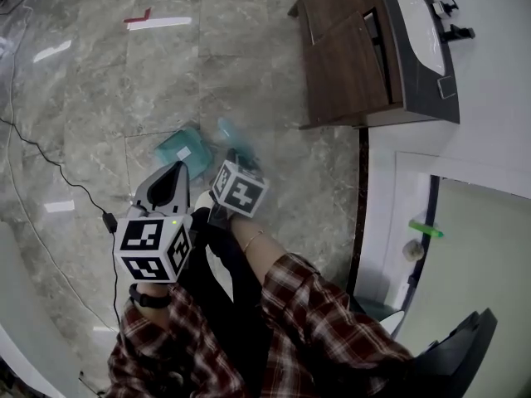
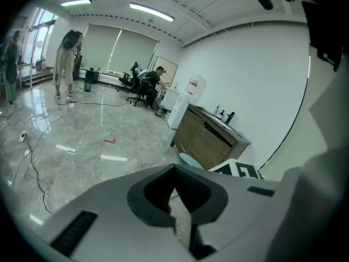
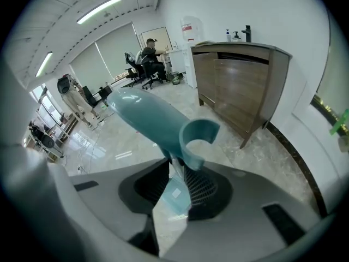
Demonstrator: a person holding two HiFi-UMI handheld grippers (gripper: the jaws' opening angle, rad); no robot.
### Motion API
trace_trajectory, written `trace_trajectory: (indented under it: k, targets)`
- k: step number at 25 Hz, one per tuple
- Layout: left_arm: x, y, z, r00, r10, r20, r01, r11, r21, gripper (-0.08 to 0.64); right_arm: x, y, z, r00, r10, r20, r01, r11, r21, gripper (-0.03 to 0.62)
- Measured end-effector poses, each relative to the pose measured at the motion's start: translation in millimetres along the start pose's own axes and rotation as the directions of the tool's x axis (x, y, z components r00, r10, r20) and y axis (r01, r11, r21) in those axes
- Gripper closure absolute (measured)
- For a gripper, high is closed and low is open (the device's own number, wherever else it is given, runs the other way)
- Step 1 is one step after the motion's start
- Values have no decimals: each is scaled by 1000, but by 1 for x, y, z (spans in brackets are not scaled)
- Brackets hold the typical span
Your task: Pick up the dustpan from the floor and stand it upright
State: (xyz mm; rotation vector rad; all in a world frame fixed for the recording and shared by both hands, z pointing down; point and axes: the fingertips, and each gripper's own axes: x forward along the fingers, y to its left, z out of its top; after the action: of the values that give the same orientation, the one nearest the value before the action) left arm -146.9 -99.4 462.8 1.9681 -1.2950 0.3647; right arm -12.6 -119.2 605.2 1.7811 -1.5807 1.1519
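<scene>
Dustpan handle in half-open right tongs

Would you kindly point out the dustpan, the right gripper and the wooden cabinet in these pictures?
dustpan (image 3: 155,116), right gripper view, on its teal handle.
right gripper (image 3: 175,168), right gripper view, midway between its fingertips, shut on the dustpan.
wooden cabinet (image 1: 344,60), head view, on a door front.
</scene>
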Motion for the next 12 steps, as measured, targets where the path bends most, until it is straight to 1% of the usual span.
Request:
trace_trajectory:
  k: [4, 8, 12]
  targets:
    - [-3, 8, 3, 1000, 14, 5, -14, 1000, -10, 560, 1, 3, -5, 999, 9, -40, -10, 1000, -18, 508]
    - [0, 6, 3, 1000, 13, 9, -13, 1000, -9, 560, 0, 2, -6, 998, 34, -51, -35, 999, -19, 506]
    - [-2, 3, 4, 1000, 6, 11, -6, 1000, -4, 560, -2, 5, -10, 997, 29, -66, -34, 996, -78, 503]
